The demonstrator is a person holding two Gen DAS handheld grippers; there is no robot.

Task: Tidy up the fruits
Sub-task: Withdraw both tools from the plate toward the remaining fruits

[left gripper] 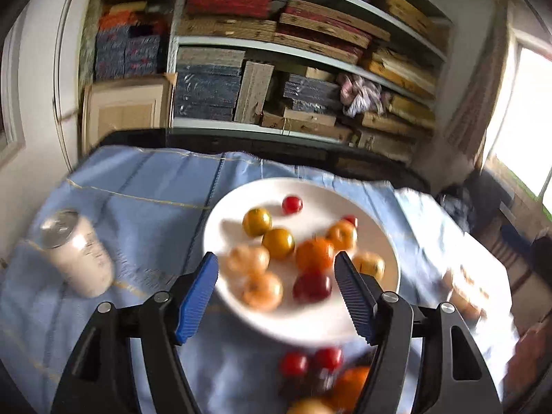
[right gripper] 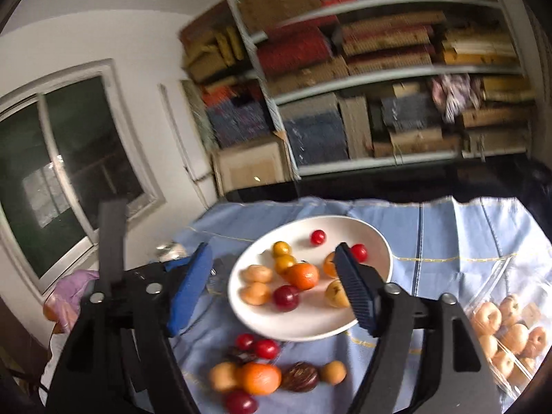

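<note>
A white plate [left gripper: 310,324] on the blue cloth holds several fruits: oranges, yellow and peach-coloured ones, dark red plums and small red ones. My left gripper [left gripper: 276,258] hovers open over the plate's near edge, with nothing gripped. The right wrist view shows the same plate [right gripper: 310,334] ahead. My right gripper [right gripper: 272,248] hangs open above it and holds nothing. Loose fruits [right gripper: 262,376] lie on the cloth in front of the plate: an orange, small red ones, tan ones and a dark brown one. Some of these loose fruits [left gripper: 310,362] show between the left gripper's arms.
A white can [left gripper: 76,252] with a silver top stands left of the plate. A clear packet of tan round fruits [right gripper: 510,334] lies at the right. Stacked shelves [left gripper: 293,51] rise behind the table. A dark upright bar [right gripper: 110,241] stands at the left.
</note>
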